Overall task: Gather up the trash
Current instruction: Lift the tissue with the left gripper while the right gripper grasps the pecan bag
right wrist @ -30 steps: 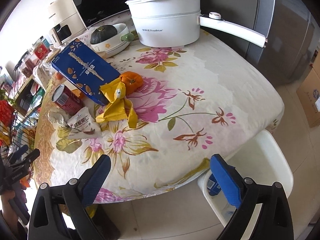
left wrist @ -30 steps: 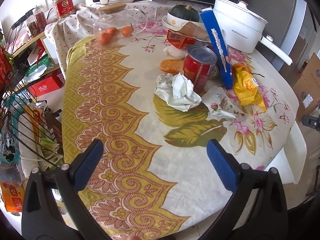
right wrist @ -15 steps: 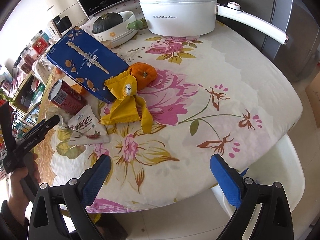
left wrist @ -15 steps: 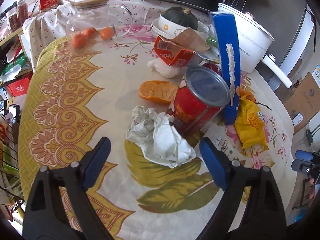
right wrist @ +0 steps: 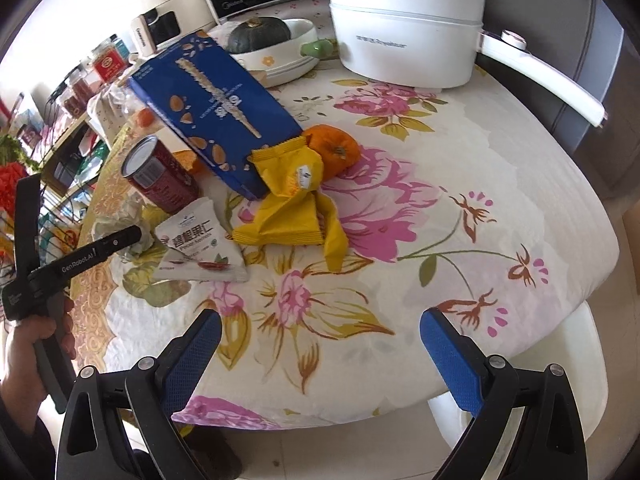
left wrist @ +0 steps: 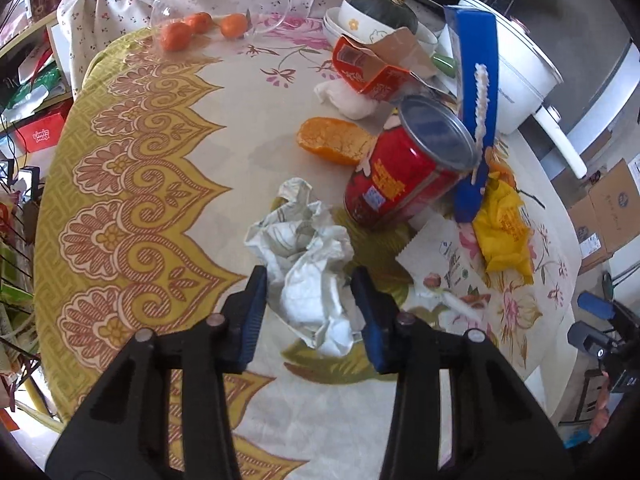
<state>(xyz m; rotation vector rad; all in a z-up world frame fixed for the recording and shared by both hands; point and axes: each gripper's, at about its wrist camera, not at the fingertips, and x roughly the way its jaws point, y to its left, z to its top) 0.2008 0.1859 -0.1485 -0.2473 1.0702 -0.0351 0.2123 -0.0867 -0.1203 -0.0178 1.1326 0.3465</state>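
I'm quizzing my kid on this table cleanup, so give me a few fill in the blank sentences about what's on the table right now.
1. The left gripper is closing around a crumpled white ____.
2. The can lying on its side is ____ in colour.
3. The right gripper holds ____.
4. The squash sits in a white ____.

Missing words: tissue; red; nothing; bowl

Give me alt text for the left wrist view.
The left gripper is closing around a crumpled white paper wad on the patterned tablecloth. Just beyond stand a red can, an orange peel and a blue box.
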